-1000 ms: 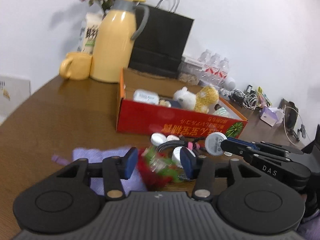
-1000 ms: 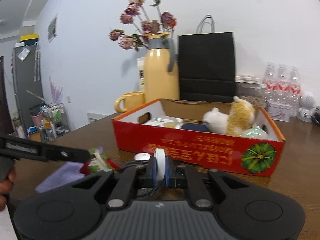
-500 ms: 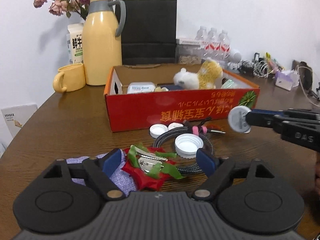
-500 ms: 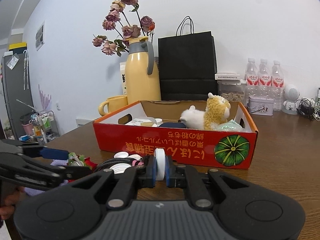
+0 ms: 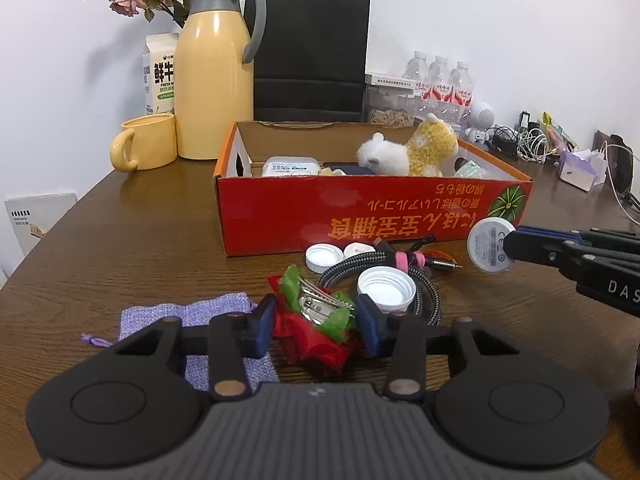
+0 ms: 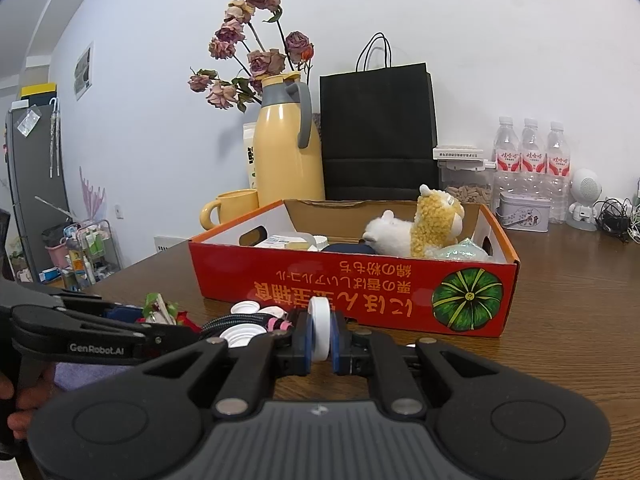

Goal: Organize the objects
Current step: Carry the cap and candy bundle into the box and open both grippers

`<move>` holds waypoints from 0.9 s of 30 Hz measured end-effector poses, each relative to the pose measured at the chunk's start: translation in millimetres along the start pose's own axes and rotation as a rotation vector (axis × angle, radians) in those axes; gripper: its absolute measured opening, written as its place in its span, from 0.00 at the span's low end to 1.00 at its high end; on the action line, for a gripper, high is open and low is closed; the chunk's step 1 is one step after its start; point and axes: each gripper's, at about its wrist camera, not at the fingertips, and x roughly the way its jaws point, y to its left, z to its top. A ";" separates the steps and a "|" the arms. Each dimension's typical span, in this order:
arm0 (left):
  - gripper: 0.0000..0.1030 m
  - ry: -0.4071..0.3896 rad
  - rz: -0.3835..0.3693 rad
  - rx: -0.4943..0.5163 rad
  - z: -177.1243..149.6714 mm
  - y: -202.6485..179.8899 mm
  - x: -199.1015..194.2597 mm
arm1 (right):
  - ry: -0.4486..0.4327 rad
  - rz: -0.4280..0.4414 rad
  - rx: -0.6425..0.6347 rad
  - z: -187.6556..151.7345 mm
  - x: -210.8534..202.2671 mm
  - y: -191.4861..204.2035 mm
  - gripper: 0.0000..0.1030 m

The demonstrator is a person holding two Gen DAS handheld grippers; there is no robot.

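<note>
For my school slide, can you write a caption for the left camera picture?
Left gripper closing around a red flower hair clip, right gripper holding a white disc near the red box.

Between my left gripper (image 5: pixel 316 330) pads I see a red cloth flower clip (image 5: pixel 316 336) with crinkly green leaves and a bright, glossy metal clasp. Just left of that gripper lies a lilac pouch (image 5: pixel 192 320) of coarse, matt weave. Ahead of it sits a braided cable (image 5: pixel 424 292) with a rough woven sheath, and smooth white plastic caps (image 5: pixel 386 290). My right gripper (image 6: pixel 320 338) pinches a smooth, matt white plastic disc (image 6: pixel 319 334). Beyond it stands a printed cardboard box (image 6: pixel 360 288), semi-gloss red outside, raw brown inside, holding a fuzzy plush toy (image 6: pixel 416 228). The table (image 6: pixel 560 320) is grained brown wood with a soft sheen.
</note>
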 end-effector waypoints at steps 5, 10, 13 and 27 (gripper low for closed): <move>0.42 -0.027 -0.003 -0.017 5.0 1.8 -6.8 | -0.003 0.001 0.001 0.0 -0.4 0.1 0.08; 0.42 -0.076 -0.021 -0.015 18.3 0.1 -15.5 | -0.018 0.004 -0.003 4.0 -1.4 0.7 0.08; 0.42 -0.107 -0.035 -0.009 31.9 -2.7 -16.9 | -0.035 -0.001 -0.012 11.5 -0.2 1.8 0.08; 0.42 -0.223 -0.069 -0.027 104.3 -16.8 26.6 | -0.111 -0.044 -0.040 74.0 46.0 1.9 0.08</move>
